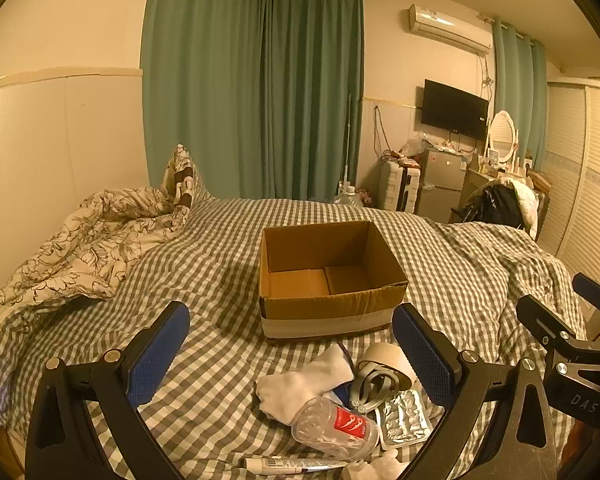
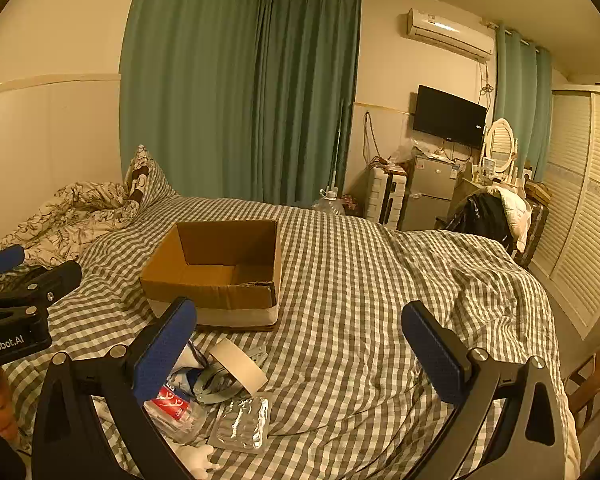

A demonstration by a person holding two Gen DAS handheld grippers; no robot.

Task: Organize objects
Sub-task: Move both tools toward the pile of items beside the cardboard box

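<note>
An open, empty cardboard box [image 1: 328, 280] sits on the checked bed cover [image 1: 220, 248]; it also shows in the right wrist view [image 2: 216, 276]. In front of it lies a small pile: a white sock [image 1: 300, 384], a tape roll [image 1: 388, 360], a crushed clear bottle with a red label [image 1: 336, 428], a foil blister pack [image 1: 406, 420] and a tube [image 1: 292, 465]. My left gripper [image 1: 292, 352] is open and empty above the pile. My right gripper [image 2: 300, 344] is open and empty, with the tape roll [image 2: 240, 364], bottle [image 2: 176, 408] and blister pack [image 2: 242, 424] at its left finger.
A floral duvet [image 1: 92, 248] is bunched at the bed's left. Green curtains [image 1: 260, 92] hang behind. A small fridge [image 1: 440, 184], a chair with clothes [image 1: 496, 204] and a louvred wardrobe [image 1: 588, 184] stand to the right. The right gripper shows at the left view's right edge [image 1: 572, 344].
</note>
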